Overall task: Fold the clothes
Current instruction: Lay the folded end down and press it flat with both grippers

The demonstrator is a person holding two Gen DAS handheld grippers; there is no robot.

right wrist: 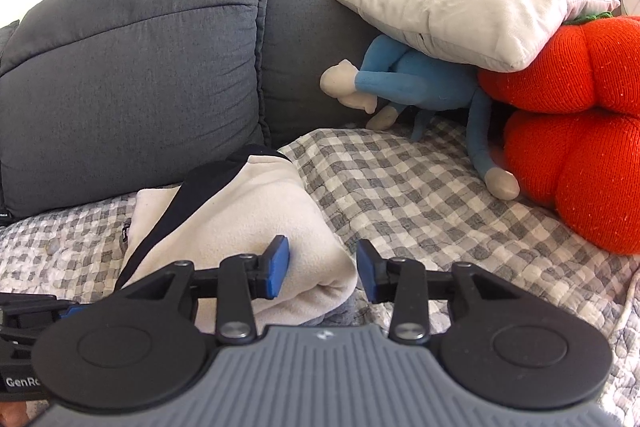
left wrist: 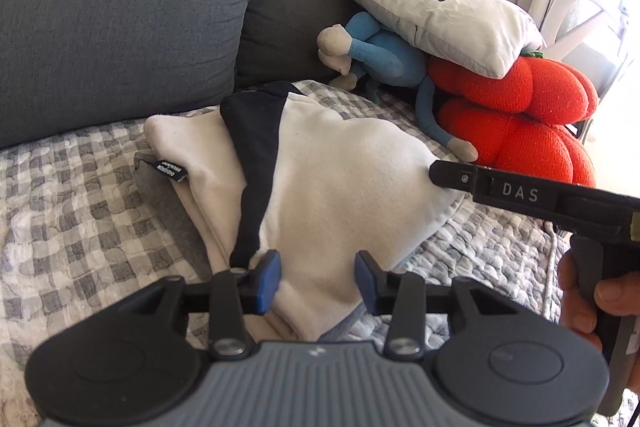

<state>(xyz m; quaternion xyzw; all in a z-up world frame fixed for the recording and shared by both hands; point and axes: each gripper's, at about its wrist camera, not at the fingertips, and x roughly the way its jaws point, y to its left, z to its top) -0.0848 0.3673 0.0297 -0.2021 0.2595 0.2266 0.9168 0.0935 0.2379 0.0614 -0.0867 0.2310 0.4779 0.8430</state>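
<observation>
A cream garment with a black stripe [left wrist: 328,179] lies folded on the checked quilt [left wrist: 80,211] over the sofa seat. My left gripper [left wrist: 318,281] hovers at its near corner, the blue pads apart with cream cloth showing between them. From the right, the right gripper's black finger [left wrist: 452,179] touches the garment's right edge. In the right wrist view the folded garment [right wrist: 248,211] sits to the left, its rolled edge under the left pad. My right gripper [right wrist: 322,269] stands open and the pads press on nothing.
Dark grey sofa back cushions [left wrist: 120,7] rise behind the garment. At the right are a white pillow [right wrist: 472,11], a blue plush toy [right wrist: 420,83] and a red knitted cushion [right wrist: 580,147]. A person's hand [left wrist: 580,299] holds the right gripper's handle.
</observation>
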